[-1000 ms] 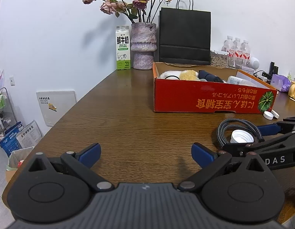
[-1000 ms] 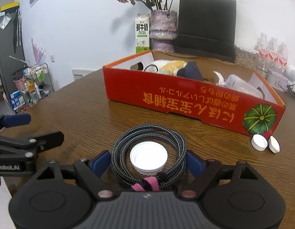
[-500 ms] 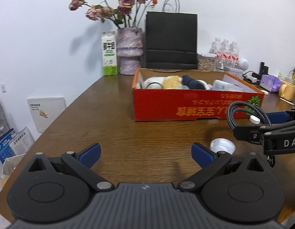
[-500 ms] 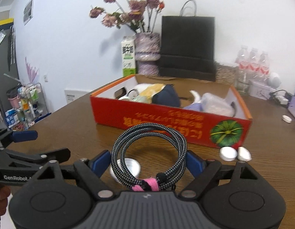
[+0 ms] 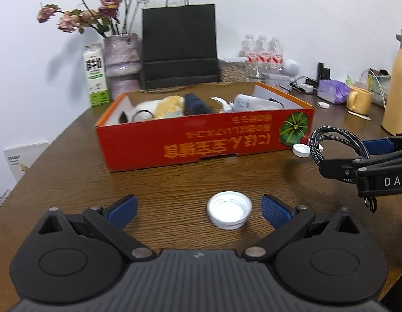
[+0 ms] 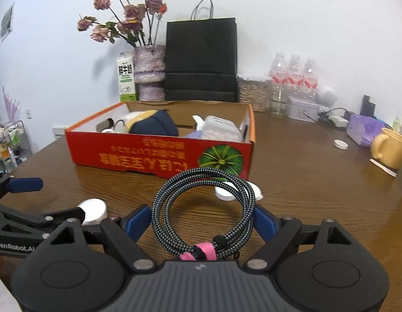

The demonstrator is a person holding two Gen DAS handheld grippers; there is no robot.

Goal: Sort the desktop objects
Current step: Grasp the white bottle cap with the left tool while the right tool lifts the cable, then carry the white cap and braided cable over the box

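Observation:
My right gripper [image 6: 202, 219] is shut on a coiled braided cable [image 6: 203, 209] with a pink tie and holds it above the table; the cable also shows in the left wrist view [image 5: 336, 143]. My left gripper [image 5: 198, 208] is open and empty, with a large white lid [image 5: 229, 213] on the wood between its fingers, nearer the right finger. The lid also shows in the right wrist view [image 6: 93, 212]. The red cardboard box [image 5: 201, 145] with several items inside stands behind. Two small white caps [image 6: 227, 193] lie by the box's right corner.
A vase of flowers [image 5: 121, 59], a milk carton [image 5: 95, 75] and a black paper bag [image 5: 179, 46] stand behind the box. Water bottles [image 6: 294, 78], a purple pack [image 6: 366, 130], a yellow mug [image 6: 389, 150] and another white cap [image 6: 340, 144] are at the right.
My right gripper closed on the cable, lifted it off the table and carried it right. The white lid stayed on the table. My left gripper moved right, so the lid lies between its fingers.

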